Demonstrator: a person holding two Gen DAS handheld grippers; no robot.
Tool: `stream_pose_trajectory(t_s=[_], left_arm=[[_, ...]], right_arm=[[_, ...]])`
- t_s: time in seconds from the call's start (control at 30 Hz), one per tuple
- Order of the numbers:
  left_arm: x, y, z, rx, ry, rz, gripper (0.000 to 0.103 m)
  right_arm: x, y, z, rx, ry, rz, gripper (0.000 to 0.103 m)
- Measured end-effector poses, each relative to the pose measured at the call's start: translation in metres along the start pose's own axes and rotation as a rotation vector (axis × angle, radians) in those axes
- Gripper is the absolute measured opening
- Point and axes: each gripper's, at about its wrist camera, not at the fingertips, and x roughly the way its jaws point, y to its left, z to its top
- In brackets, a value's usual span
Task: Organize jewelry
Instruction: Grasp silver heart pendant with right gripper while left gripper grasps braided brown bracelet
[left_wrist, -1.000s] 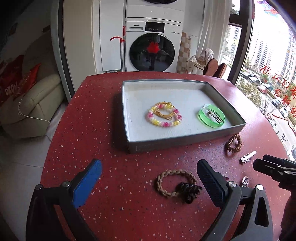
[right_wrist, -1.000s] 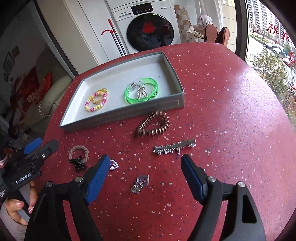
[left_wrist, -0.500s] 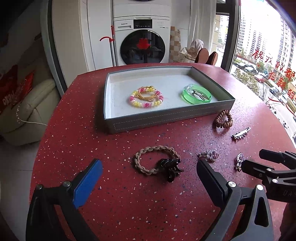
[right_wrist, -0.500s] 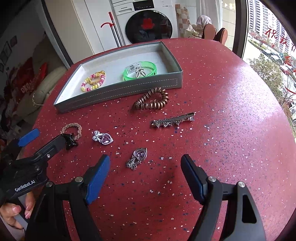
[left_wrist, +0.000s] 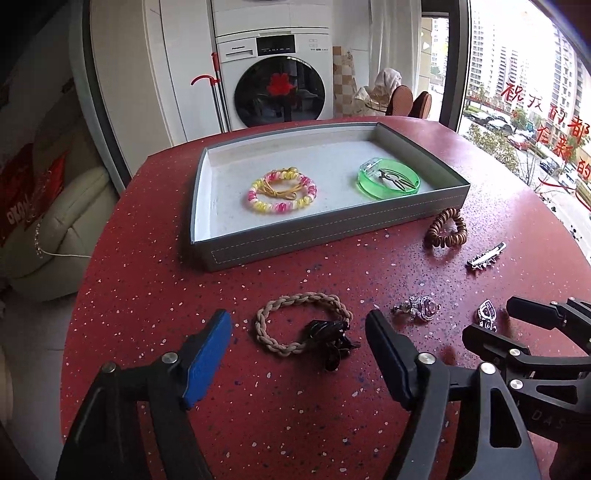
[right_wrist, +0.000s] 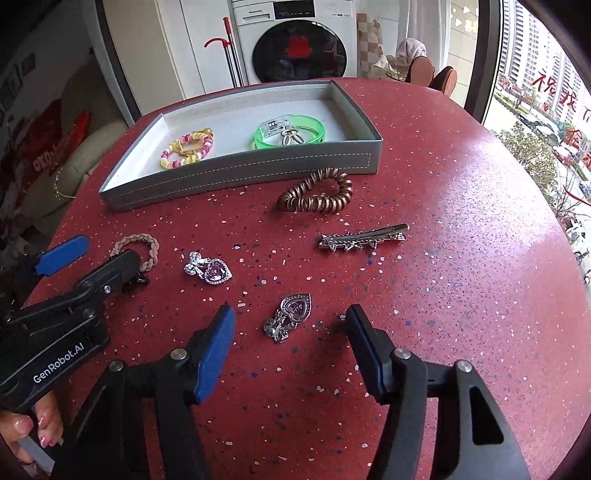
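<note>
A braided beige bracelet (left_wrist: 303, 326) with a black charm lies on the red table between the fingers of my left gripper (left_wrist: 295, 332). Its jaws are closing and the pads stand clear of the bracelet. My right gripper (right_wrist: 290, 317) hangs over a silver heart pendant (right_wrist: 290, 314). Those jaws are closing too, with the pendant between them untouched. A second heart brooch (right_wrist: 208, 269) lies between the two grippers. The grey tray (left_wrist: 332, 236) holds a pink-and-yellow bead bracelet (left_wrist: 282, 195) and a green bangle (left_wrist: 388, 179).
A brown coil hair tie (right_wrist: 314, 195) sits just before the tray's front wall, and a silver hair clip (right_wrist: 364, 236) lies to its right. A hand (right_wrist: 26, 428) holds the left gripper. A washing machine (left_wrist: 273, 85) and a sofa stand beyond the table edge.
Both grippers have sunk toward the table and their jaws have narrowed. The braided bracelet now lies between the left fingers, the heart pendant between the right ones.
</note>
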Motion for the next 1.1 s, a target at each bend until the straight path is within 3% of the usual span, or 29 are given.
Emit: stream_pose_trajectory(t_s=[0.13, 0.17, 0.3, 0.37, 0.43, 0.5, 0.87, 1.1], left_arm=[[0.001, 0.000, 0.000, 0.000, 0.009, -0.009, 0.072], [0.001, 0.001, 0.000, -0.004, 0.014, -0.016, 0.064], [0.003, 0.003, -0.001, -0.019, 0.033, -0.031, 0.062], [0.002, 0.002, -0.001, -0.013, 0.035, -0.034, 0.051], [0.002, 0.001, -0.001, -0.010, 0.039, -0.039, 0.051], [0.001, 0.001, -0.002, -0.004, 0.035, -0.045, 0.034], [-0.016, 0.007, 0.003, -0.028, 0.002, -0.120, 0.032], [-0.023, 0.021, 0.007, -0.079, -0.003, -0.136, 0.032]], right_arm=[[0.001, 0.004, 0.000, -0.031, -0.004, -0.037, 0.048], [0.001, 0.005, 0.000, -0.036, -0.004, -0.042, 0.043], [0.000, 0.006, -0.001, -0.049, -0.007, -0.050, 0.035], [0.000, 0.006, -0.001, -0.050, -0.010, -0.048, 0.030], [0.000, 0.006, -0.002, -0.049, -0.011, -0.047, 0.022], [-0.001, 0.005, -0.002, -0.047, -0.013, -0.045, 0.017], [-0.014, -0.004, 0.001, -0.017, -0.042, 0.022, 0.017], [-0.022, -0.017, 0.007, 0.029, -0.057, 0.078, 0.010]])
